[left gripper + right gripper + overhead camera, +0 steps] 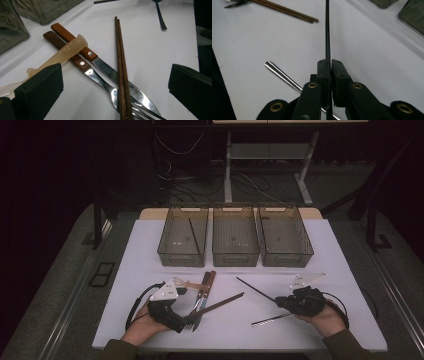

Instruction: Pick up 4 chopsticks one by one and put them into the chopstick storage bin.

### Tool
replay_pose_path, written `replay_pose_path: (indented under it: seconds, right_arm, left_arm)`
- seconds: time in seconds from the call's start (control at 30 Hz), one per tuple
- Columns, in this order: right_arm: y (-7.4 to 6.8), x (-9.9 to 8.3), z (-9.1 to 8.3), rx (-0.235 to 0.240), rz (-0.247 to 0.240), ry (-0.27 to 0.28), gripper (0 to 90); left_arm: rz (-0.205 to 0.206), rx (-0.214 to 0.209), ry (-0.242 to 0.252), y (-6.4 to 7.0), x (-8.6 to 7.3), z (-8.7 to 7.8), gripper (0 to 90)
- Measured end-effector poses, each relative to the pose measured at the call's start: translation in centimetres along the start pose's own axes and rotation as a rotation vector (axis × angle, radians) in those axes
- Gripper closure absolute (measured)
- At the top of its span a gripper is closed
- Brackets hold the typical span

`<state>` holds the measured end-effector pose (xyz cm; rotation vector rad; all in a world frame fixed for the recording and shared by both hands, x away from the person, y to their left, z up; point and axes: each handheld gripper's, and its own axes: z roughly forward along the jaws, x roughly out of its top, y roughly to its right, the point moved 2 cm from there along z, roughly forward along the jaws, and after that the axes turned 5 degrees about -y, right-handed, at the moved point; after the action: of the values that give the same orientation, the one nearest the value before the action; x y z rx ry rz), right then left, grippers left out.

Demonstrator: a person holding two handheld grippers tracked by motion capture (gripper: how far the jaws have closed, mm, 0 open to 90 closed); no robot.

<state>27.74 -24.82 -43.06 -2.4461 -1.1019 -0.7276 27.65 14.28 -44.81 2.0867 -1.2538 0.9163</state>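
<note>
My left gripper (189, 320) rests at the table's front left and is open; in the left gripper view its jaws (115, 96) stand wide apart on either side of a pile of cutlery. That pile has a wooden-handled fork (82, 63), a wooden-handled knife (100, 62), a pair of brown chopsticks (121, 65) laid across them, and a translucent spoon handle (66, 51) over the wooden handles. My right gripper (278, 301) at the front right is shut on a thin black chopstick (327, 30), which points up and left across the table (252, 288).
Three translucent grey bins (235, 236) stand in a row at the back; the left one (183, 237) holds a black chopstick (194, 236). A metal utensil (270, 320) lies near the front edge under my right gripper; its handle (283, 76) shows beneath the jaws.
</note>
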Motion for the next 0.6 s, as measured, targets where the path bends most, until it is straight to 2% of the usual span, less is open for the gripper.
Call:
replay_pose_path:
  seconds: [0.6]
  right_arm:
    - [0.2, 2.1, -0.7, 0.026, 0.014, 0.089, 85.8]
  left_arm:
    - [0.007, -0.001, -0.007, -0.1, 0.0, 0.1, 0.0]
